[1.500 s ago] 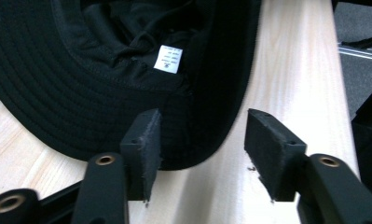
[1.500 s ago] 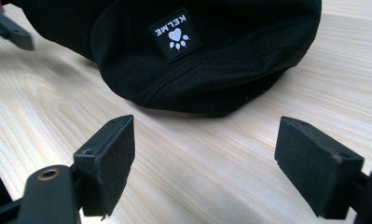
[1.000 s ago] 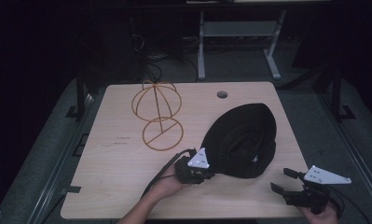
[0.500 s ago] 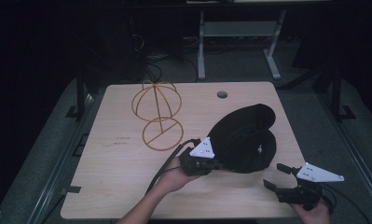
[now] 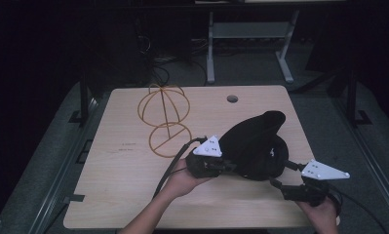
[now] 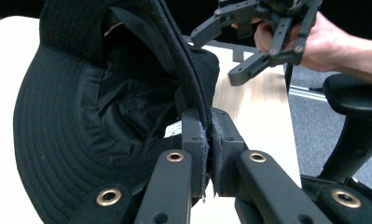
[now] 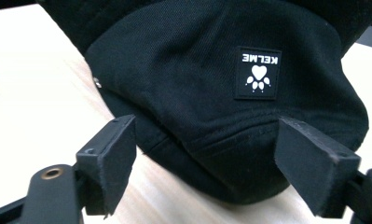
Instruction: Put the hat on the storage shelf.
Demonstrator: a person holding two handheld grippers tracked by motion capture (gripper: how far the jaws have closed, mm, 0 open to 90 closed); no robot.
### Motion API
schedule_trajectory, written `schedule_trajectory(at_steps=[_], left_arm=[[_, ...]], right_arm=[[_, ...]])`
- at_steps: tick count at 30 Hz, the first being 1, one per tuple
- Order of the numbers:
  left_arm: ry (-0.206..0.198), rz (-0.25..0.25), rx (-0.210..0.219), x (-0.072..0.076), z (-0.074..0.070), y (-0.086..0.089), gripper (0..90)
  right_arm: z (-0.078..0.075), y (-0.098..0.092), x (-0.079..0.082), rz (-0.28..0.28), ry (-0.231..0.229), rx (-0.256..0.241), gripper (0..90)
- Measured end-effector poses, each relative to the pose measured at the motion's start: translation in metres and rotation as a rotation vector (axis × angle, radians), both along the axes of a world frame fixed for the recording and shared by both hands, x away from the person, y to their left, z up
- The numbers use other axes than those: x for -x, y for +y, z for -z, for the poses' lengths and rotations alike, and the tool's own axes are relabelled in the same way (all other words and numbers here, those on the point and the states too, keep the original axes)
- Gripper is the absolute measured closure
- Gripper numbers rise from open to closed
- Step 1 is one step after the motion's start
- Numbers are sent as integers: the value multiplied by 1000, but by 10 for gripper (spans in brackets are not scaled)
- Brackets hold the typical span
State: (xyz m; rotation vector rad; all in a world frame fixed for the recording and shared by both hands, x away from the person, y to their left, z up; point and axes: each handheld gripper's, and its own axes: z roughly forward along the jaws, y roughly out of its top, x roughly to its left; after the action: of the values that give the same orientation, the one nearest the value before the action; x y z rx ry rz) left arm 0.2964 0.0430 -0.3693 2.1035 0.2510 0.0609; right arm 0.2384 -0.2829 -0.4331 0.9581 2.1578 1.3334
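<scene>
Black bucket hat (image 5: 253, 146), soft cotton twill with a stitched brim and a small woven label (image 7: 258, 72) reading KELME above a paw mark; sits at about 4 o'clock on the counter (image 5: 124, 195), tipped up on edge so that its crown rises and its far side rests on the wood. Likely light and limp: it should fold under its own weight, sag wherever unsupported, and suffer no harm from a firm pinch. The brim edge, doubled and stitched, looks the soundest place to take hold; the crown cloth would only bunch. Left gripper (image 6: 207, 140), at 9 o'clock of the hat, has its jaws pressed together on the brim edge, fabric caught between the pads. Right gripper (image 7: 221, 163), at 5 o'clock of the hat, has its jaws spread wide, just short of the near crown below the label and touching nothing. Gold wire hat stand (image 5: 164, 117), a globe cage on a ring base, stands upright at 10 o'clock of the hat, well apart. Cable hole (image 5: 232, 99) near the counter's far edge.
</scene>
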Motion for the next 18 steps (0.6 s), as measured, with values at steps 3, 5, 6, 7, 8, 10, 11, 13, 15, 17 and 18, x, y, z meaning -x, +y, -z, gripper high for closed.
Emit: schedule_trajectory(at_steps=[3,5,6,7,8,10,11,13,15,17,18], left_arm=[[3,3,5,0,0,0,855],[3,7,5,0,0,-1,855],[3,10,3,1,1,-2,855],[3,10,3,1,1,-2,855],[4,11,5,2,1,-2,855],[7,13,5,2,1,-2,854],[5,13,4,2,1,-2,854],[5,13,3,2,2,-2,854],[6,15,3,2,3,-1,854],[5,16,-7,2,4,0,853],[7,17,-12,2,5,1,853]], right_arm=[[1,4,-3,5,-7,23,240],[3,7,-7,3,-9,43,294],[4,10,-9,5,-8,64,365],[5,11,-10,3,-8,69,411],[5,12,-11,-2,-9,72,457],[5,12,-11,-6,-12,78,551],[5,12,-11,-6,-12,78,551],[5,13,-11,-4,-13,82,643],[5,14,-10,-11,-15,89,738],[5,16,-9,-16,-12,100,805],[5,16,-9,-21,-12,101,824]])
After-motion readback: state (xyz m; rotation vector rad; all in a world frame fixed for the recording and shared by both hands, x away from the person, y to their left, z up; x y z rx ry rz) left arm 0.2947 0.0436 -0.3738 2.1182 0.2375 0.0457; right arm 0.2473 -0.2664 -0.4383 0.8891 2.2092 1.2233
